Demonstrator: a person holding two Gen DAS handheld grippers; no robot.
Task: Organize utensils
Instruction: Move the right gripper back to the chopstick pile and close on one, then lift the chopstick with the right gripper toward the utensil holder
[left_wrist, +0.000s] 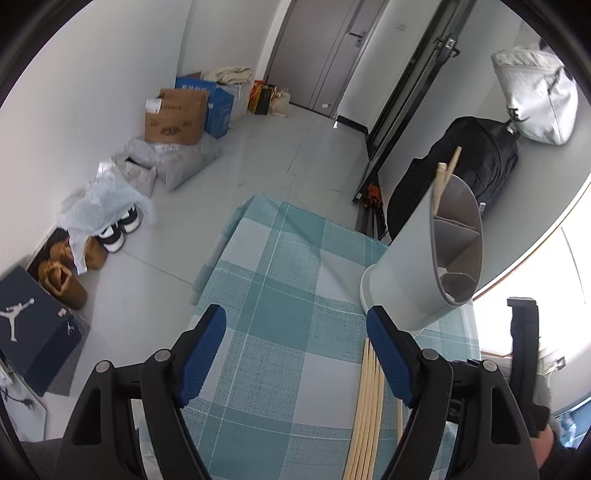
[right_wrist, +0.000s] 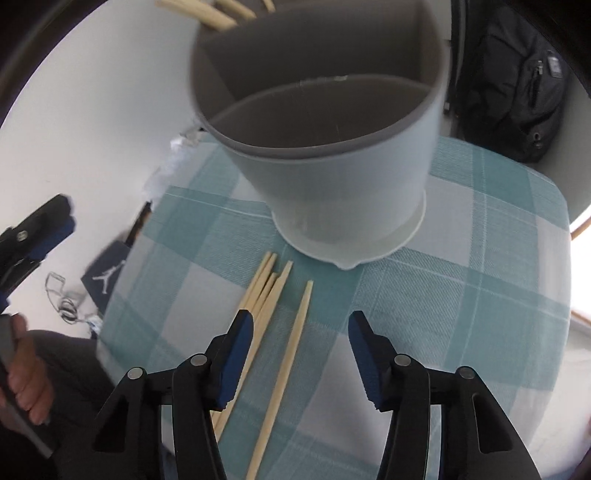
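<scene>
Wooden chopsticks (right_wrist: 275, 332) lie on the checked table (right_wrist: 443, 314) below the grey holder (right_wrist: 332, 177); both grippers' jaws spread, empty.

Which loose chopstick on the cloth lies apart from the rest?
The rightmost chopstick in the right wrist view. It lies alone between the open right gripper jaws; the other chopsticks are bunched together further left.

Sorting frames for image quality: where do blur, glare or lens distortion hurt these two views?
Left wrist view: mostly sharp; fisheye bends the utensil holder and walls; the window at lower right is blown out white. Right wrist view: motion blur smears the chopsticks in the holder and the left tool at the edge; the loose chopsticks on the checked cloth stay readable; bright glare at the right edge.
</scene>
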